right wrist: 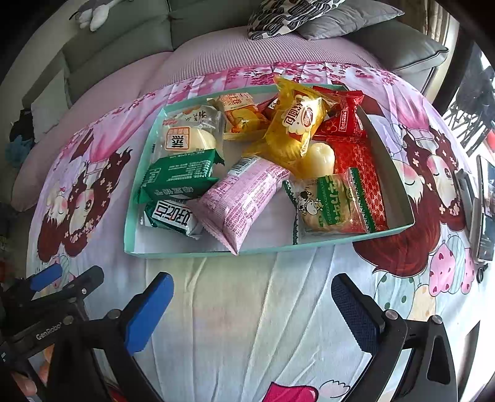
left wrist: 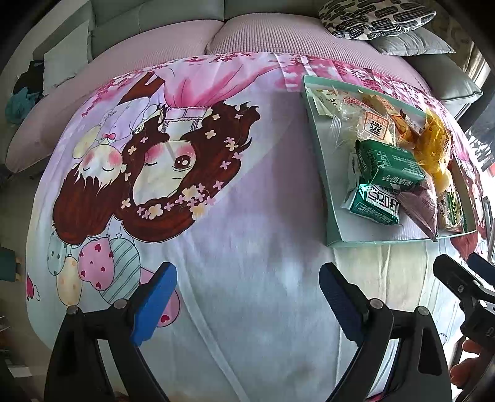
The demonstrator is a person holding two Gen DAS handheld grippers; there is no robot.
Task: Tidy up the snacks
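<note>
Left gripper (left wrist: 247,297), jaws spread wide with nothing between them, hovers over bare cloth; the tray (left wrist: 321,160) of snacks lies ahead of it and off to its right. Right gripper (right wrist: 252,304), likewise wide open and empty, points at the near rim of the same tray (right wrist: 130,216), which sits directly ahead, apart from the blue pads (right wrist: 148,312).

Snacks are small sealed packets piled loosely, several overlapping. A pink packet (right wrist: 241,198) lies tilted near the middle with one corner over the near rim. Left of it a dark green packet (right wrist: 179,176) rests on a green-and-white packet (right wrist: 170,216). Behind those lies a clear-wrapped pale bun with an orange label (right wrist: 185,139). A yellow packet (right wrist: 294,123) stands highest in the pile, with an orange packet (right wrist: 238,114) behind it to the left and a round white piece (right wrist: 321,157) just beside it to the right. Red packets (right wrist: 349,123) fill the far right corner, and a green-striped cracker packet (right wrist: 331,204) lies at the near right.

Tray is a shallow teal-walled box with a white floor. It rests on a cartoon-printed cloth (right wrist: 235,309) covering the surface, with a sofa (right wrist: 123,40) and cushions (right wrist: 278,15) behind.
</note>
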